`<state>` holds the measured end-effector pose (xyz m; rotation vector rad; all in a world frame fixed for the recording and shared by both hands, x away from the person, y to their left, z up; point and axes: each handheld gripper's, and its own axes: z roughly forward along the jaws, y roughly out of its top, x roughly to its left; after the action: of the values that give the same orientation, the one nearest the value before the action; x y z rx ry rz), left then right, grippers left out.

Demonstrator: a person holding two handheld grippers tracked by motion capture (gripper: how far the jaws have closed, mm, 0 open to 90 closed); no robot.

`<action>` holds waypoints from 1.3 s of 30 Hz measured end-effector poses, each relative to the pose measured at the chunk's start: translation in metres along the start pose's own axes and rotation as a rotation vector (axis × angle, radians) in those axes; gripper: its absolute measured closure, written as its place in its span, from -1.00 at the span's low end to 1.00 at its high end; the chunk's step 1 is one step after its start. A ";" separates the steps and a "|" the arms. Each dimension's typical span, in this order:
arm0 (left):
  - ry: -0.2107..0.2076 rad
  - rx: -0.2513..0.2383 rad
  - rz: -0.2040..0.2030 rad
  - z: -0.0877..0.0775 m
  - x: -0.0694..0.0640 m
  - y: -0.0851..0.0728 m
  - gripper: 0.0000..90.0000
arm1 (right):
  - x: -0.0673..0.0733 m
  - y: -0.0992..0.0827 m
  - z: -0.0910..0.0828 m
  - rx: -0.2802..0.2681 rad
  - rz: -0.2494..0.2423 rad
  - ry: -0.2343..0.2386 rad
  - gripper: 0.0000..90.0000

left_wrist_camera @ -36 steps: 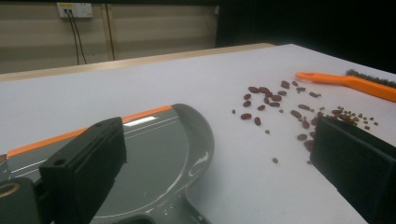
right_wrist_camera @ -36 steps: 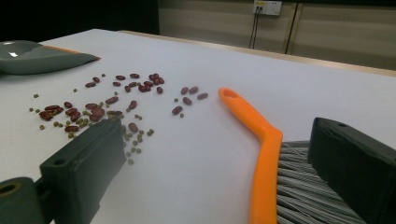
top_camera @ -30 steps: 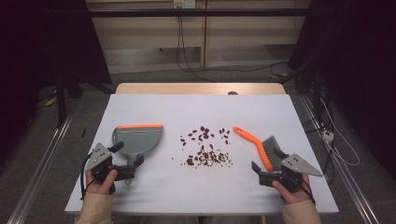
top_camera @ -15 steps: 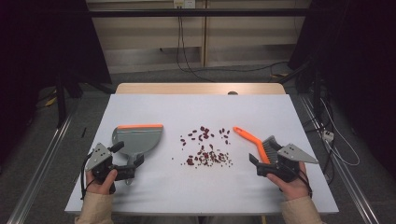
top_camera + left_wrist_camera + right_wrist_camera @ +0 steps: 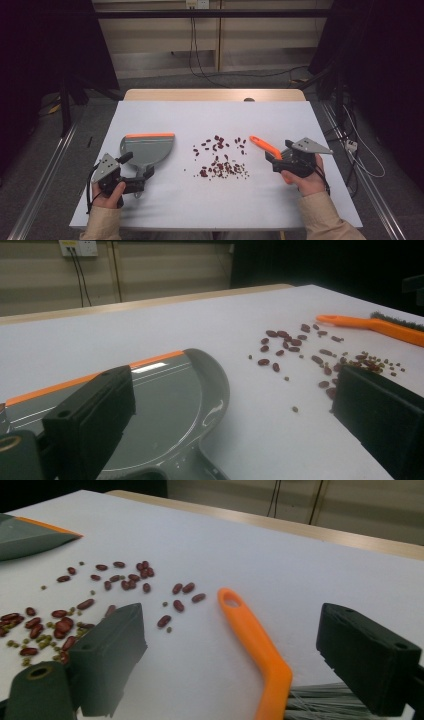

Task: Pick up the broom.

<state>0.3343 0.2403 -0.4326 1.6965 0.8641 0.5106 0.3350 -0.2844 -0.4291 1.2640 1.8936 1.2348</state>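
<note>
A grey dustpan with an orange front lip lies on the white table, left of centre. My left gripper sits at its handle end, open; in the left gripper view the pan lies between and beyond the spread jaws. Red beans and small green ones are scattered mid-table. An orange-handled brush lies to their right. My right gripper is open, and its jaws straddle the brush handle just ahead of the bristles.
The beans lie left of the brush in the right gripper view, with the dustpan's corner beyond them. A wooden strip edges the table's far side. Cables hang off the right edge.
My right gripper has moved forward and left, so its open jaws now straddle the brush handle. The left gripper, dustpan and beans have not moved.
</note>
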 end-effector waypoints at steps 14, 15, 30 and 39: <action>-0.011 0.003 -0.002 0.001 0.000 -0.001 -0.92 | -0.022 0.015 0.028 0.180 -0.009 0.035 -0.40; -0.011 0.003 -0.002 0.001 0.000 -0.001 -0.92 | -0.023 0.016 0.029 0.194 -0.018 0.036 -0.32; -0.015 0.006 -0.005 0.002 0.000 -0.001 -0.92 | -0.037 0.020 0.054 0.383 -0.034 0.058 0.18; -0.016 0.013 -0.002 0.002 0.001 -0.001 -0.92 | -0.039 0.020 0.064 0.459 -0.037 0.078 0.39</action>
<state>0.3363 0.2400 -0.4348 1.7090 0.8595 0.4904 0.4110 -0.2925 -0.4408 1.4107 2.3352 0.8655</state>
